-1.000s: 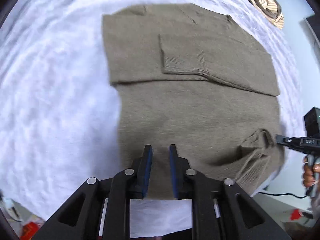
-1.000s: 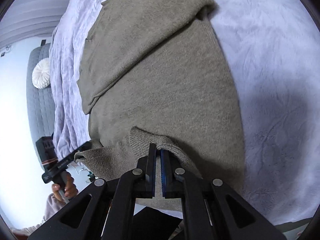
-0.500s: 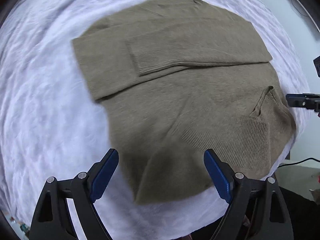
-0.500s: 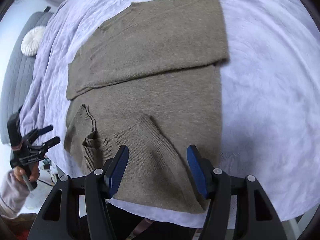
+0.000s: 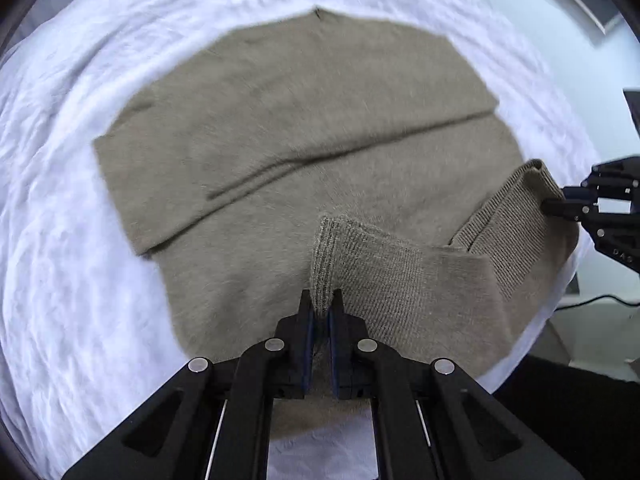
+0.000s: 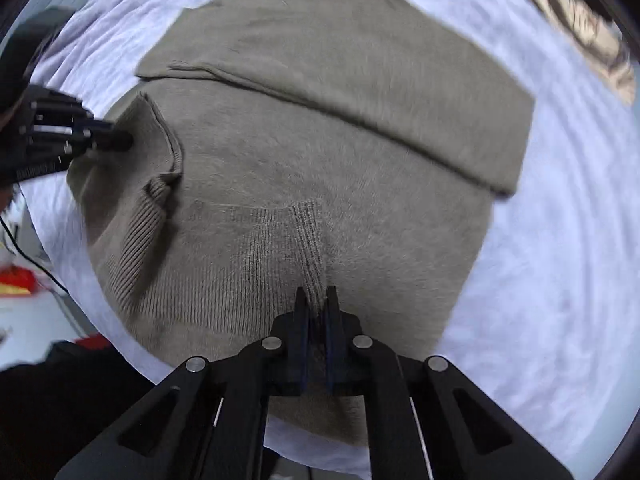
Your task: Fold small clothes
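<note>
Pinching the ribbed hem of the olive-brown knitted sweater [image 5: 304, 152], both the left gripper [image 5: 320, 312] and right gripper [image 6: 316, 308] are clenched on it at the near edge of the white textured bedspread [image 5: 60, 264], likely ready to fold the hem upward.

sweater [image 5: 304, 128] — olive-brown (ribbed hem) | bedspread [image 5: 72, 280] — pale lilac-white

place: home bedroom | evidence: white bedspread [image 5: 72, 240], striped garment [image 6: 592, 40] lying on it
</note>
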Motion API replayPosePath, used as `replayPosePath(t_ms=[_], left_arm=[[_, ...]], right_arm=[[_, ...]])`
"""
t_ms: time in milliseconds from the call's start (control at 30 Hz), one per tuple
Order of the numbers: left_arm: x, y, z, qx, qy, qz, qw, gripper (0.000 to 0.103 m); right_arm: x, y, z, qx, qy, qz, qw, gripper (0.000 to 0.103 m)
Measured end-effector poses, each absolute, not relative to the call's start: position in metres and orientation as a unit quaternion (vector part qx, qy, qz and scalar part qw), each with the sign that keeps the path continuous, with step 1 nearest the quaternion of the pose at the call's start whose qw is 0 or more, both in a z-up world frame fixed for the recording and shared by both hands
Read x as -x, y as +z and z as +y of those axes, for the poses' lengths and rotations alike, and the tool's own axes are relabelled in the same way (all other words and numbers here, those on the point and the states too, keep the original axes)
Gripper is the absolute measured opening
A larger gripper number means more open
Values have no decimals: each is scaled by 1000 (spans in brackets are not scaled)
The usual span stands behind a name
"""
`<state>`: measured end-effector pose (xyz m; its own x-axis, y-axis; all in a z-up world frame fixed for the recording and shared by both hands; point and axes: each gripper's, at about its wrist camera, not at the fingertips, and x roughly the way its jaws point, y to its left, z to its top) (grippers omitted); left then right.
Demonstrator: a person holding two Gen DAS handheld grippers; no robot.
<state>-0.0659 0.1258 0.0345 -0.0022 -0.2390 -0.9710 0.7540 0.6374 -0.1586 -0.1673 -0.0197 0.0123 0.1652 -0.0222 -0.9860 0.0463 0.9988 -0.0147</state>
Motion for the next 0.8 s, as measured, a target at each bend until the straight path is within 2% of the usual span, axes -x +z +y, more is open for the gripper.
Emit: replayPosePath(t_ms=[233, 400, 567, 800], left_arm=[[34, 106, 157, -151, -353, 550, 742, 7], [-11, 122, 148, -139, -333, 507, 783, 7], [-69, 93, 120, -141, -303, 495, 802, 7], [-116, -2, 87, -173, -243, 524, 798, 7]], right_arm=[[161, 92, -45, 0, -94, 558, 825, 6], [122, 122, -77, -10, -107, 507, 855, 6], [59, 97, -117, -15, -124, 493, 861, 6], [0, 6, -160, -68, -139, 528, 835, 6]])
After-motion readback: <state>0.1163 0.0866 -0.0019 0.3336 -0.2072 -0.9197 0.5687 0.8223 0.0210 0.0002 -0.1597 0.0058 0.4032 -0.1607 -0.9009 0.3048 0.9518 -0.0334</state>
